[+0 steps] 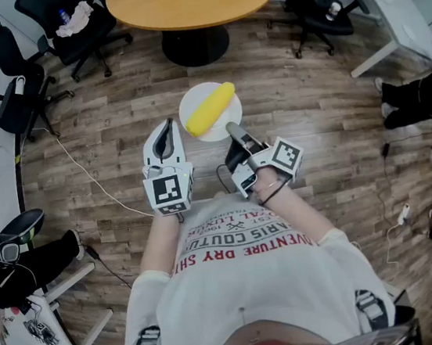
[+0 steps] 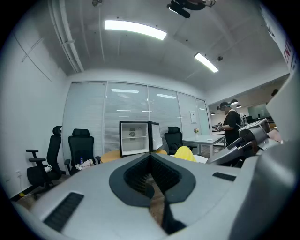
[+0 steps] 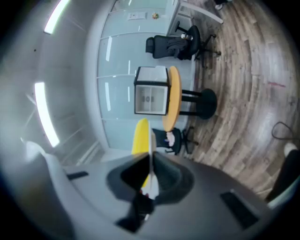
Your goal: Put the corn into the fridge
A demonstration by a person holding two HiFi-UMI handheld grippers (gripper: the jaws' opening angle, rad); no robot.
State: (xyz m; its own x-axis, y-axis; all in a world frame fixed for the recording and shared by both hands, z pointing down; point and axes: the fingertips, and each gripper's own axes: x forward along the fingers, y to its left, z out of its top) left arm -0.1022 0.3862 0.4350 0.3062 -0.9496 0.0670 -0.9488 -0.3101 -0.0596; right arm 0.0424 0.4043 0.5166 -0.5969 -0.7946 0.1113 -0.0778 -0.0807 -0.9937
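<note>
A yellow corn lies on a small white plate held above the wooden floor. My right gripper is shut on the plate's near rim. In the right gripper view the plate shows edge-on between the jaws, with the corn beside it. My left gripper is shut and empty, just left of the plate; in its own view its closed jaws point level at the fridge. The small fridge stands with its door open on the round wooden table, straight ahead. The corn shows to the right there.
Black office chairs stand left and right of the round table. A cable runs across the floor at the left. A white desk and a seated person's legs are at the right.
</note>
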